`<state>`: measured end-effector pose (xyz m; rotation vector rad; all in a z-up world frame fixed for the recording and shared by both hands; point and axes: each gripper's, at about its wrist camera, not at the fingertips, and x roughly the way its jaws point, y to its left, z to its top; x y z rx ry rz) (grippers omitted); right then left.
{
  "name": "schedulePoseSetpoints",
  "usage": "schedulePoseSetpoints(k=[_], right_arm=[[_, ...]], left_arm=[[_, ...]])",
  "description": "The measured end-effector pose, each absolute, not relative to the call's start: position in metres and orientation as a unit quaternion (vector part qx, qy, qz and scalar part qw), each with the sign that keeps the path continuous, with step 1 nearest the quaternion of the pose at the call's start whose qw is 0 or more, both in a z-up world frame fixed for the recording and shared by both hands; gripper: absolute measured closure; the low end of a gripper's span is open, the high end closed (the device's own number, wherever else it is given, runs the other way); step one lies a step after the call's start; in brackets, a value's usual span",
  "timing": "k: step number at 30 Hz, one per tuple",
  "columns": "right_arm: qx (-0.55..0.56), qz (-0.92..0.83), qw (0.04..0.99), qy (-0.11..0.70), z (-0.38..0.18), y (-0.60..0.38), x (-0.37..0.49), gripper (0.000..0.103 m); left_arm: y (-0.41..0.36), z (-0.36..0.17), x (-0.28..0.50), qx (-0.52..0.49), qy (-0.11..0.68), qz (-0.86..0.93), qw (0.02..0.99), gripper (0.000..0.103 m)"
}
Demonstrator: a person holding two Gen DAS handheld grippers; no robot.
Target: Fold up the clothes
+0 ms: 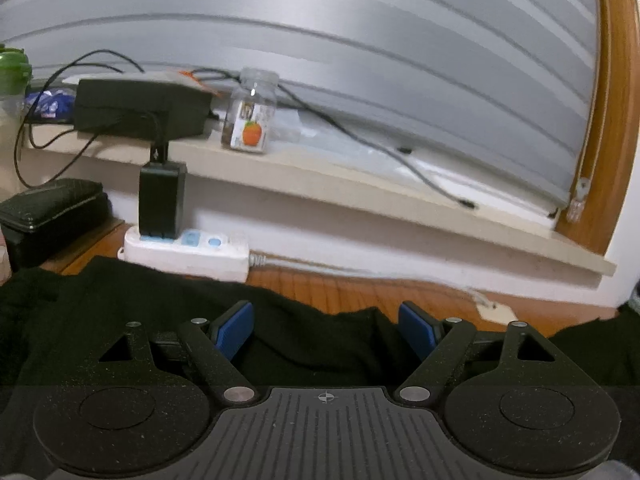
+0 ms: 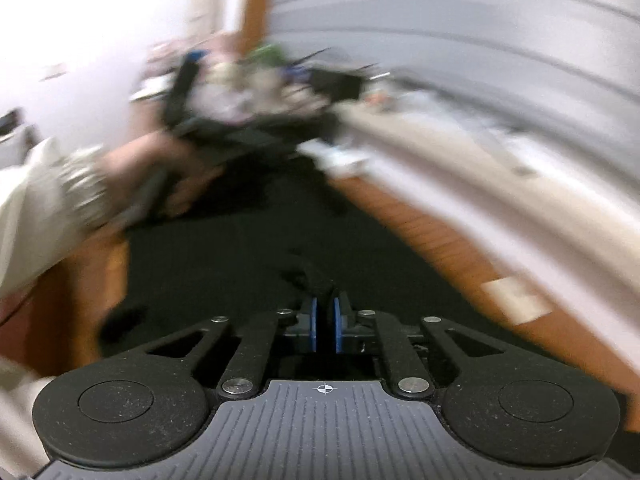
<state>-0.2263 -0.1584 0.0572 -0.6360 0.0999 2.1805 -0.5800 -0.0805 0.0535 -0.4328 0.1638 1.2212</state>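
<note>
Left wrist view: your left gripper [image 1: 326,330] is spread wide and empty above the black soft cloth garment [image 1: 312,344] on the orange wooden floor [image 1: 360,288]; it's limp and light, so grab a hem, not the middle. Right wrist view, blurred: your right gripper [image 2: 325,322] is nearly closed, pinching a raised fold of that garment.

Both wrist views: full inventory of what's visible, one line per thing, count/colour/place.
garment: 1, black, spread on the wooden floor
power strip: 1, white, on the floor by the wall
charger: 1, black, plugged into the power strip
black box: 1, on the window ledge
jar: 1, clear with an orange-fruit label, on the ledge
cables: several, black, across the ledge
case: 1, black, at left on the floor
bottle: 1, green top, far left
paper tag: 1, beige, on the floor
left gripper: open, above the garment
right gripper: shut on a garment fold
hand: 1, blurred, pale sleeve
</note>
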Motion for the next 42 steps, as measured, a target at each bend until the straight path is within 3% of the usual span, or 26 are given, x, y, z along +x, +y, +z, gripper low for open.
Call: schedulePoseSetpoints(k=[6, 7, 8, 9, 18, 25, 29, 37, 42], right_arm=[[-0.212, 0.774, 0.59, 0.092, 0.068, -0.092, -0.156, 0.092], [-0.216, 0.763, 0.601, 0.1, 0.063, -0.089, -0.151, 0.082], [-0.219, 0.754, 0.609, 0.11, 0.059, -0.086, -0.145, 0.062], [-0.215, 0.755, 0.608, 0.118, 0.056, -0.087, -0.141, 0.056], [-0.245, 0.803, 0.517, 0.165, 0.027, -0.107, -0.145, 0.056], [-0.24, 0.777, 0.553, 0.179, 0.011, -0.108, -0.114, 0.055], [-0.237, 0.778, 0.553, 0.179, 0.008, -0.126, -0.091, 0.046], [-0.247, 0.771, 0.56, 0.174, 0.001, -0.138, -0.084, 0.045], [-0.242, 0.762, 0.568, 0.193, -0.003, -0.132, -0.079, 0.044]], left_arm=[[-0.088, 0.063, -0.57, -0.167, 0.083, 0.566, 0.803, 0.02], [-0.087, 0.064, -0.565, -0.165, 0.09, 0.562, 0.805, 0.02], [-0.087, 0.065, -0.56, -0.163, 0.096, 0.558, 0.808, 0.02], [-0.086, 0.066, -0.555, -0.161, 0.103, 0.553, 0.811, 0.02], [-0.075, 0.069, -0.477, -0.129, 0.17, 0.484, 0.849, 0.02], [-0.056, 0.05, -0.412, -0.11, 0.241, 0.431, 0.863, 0.02], [-0.056, 0.055, -0.391, -0.099, 0.25, 0.382, 0.884, 0.02], [-0.039, 0.039, -0.331, -0.053, 0.302, 0.309, 0.9, 0.02], [-0.002, 0.024, -0.34, -0.115, 0.311, 0.301, 0.894, 0.019]])
